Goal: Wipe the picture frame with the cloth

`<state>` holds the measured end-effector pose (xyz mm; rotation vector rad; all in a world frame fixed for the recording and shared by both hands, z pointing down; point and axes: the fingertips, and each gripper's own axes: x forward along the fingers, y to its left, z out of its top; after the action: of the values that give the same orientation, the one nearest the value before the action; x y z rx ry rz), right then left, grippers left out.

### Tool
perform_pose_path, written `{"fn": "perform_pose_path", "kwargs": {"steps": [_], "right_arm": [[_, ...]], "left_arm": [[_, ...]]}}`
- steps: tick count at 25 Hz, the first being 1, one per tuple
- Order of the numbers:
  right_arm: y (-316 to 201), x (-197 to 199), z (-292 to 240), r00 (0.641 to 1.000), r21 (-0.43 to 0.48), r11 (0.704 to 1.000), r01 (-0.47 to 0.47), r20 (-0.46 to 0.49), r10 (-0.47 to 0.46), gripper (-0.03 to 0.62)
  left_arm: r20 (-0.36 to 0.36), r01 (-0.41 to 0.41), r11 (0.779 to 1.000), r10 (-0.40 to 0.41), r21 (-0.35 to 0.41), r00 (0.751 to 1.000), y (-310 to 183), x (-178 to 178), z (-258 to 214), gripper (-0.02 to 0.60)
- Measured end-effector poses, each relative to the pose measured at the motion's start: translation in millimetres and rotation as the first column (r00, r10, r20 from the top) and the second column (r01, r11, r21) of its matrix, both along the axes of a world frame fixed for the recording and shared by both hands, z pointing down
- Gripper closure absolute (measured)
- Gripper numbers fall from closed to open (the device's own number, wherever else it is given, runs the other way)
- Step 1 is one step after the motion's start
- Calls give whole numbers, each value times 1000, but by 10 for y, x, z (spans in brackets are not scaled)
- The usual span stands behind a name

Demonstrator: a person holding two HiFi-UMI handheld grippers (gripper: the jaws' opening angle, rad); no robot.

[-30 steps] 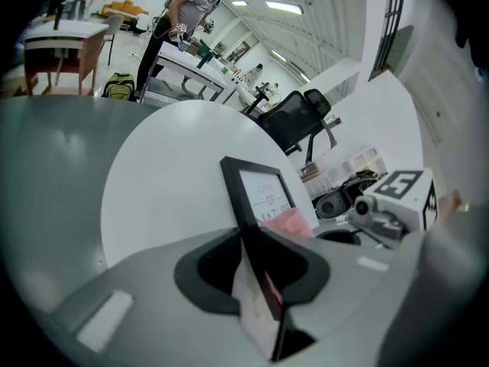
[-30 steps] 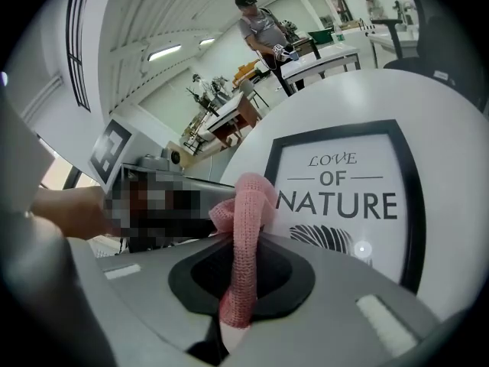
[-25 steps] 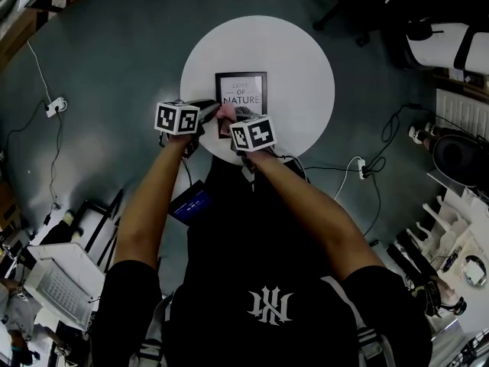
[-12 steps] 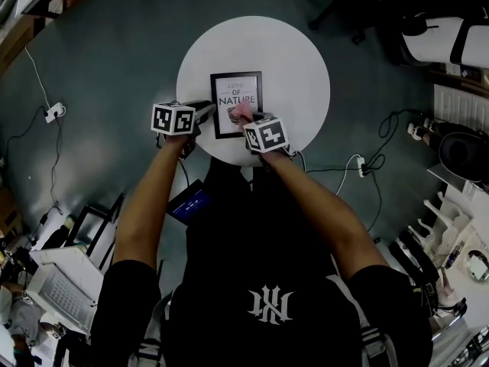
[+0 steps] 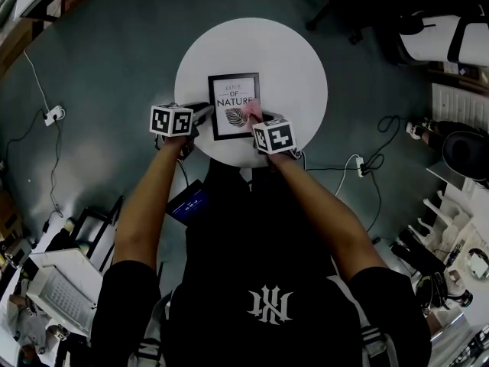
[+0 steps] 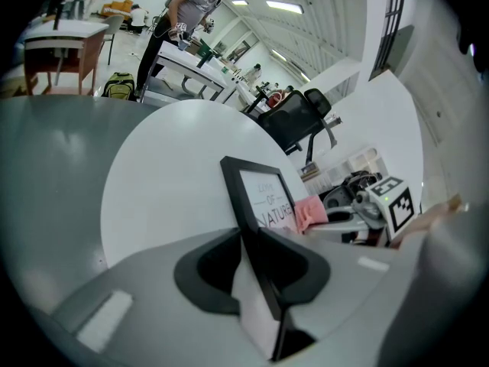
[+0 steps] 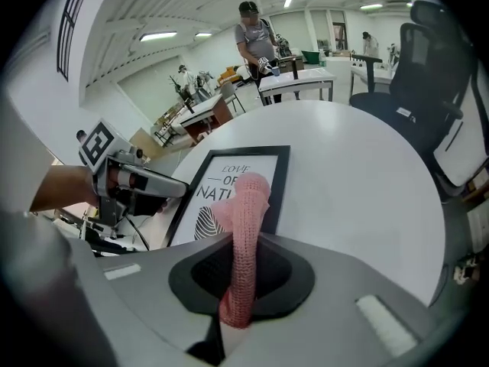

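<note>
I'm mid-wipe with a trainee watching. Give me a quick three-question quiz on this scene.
1. Fill in: the left gripper is shut on the edge of the ___.
2. The right gripper holds: A) a sponge, B) a pink cloth, C) nothing.
3. True or false: the picture frame hangs on a wall.

Key
1. picture frame
2. B
3. False; it lies on the round white table.
</note>
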<state>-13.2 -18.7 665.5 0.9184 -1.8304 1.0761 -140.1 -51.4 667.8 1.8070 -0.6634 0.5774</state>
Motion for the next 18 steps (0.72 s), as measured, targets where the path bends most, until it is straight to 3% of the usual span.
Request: {"fn": "perform_pose_path", "kwargs": {"steps": [13, 18], "right_arm": [[38, 282, -104, 999, 16, 999, -28, -16, 29, 571], [80, -166, -334, 993, 47, 998, 40, 112, -45, 571]], "left_arm": [[-2, 0, 1000, 0, -3, 1000, 14, 3, -15, 509], [0, 0, 1000, 0, 6, 1000, -7, 14, -2, 509]]}}
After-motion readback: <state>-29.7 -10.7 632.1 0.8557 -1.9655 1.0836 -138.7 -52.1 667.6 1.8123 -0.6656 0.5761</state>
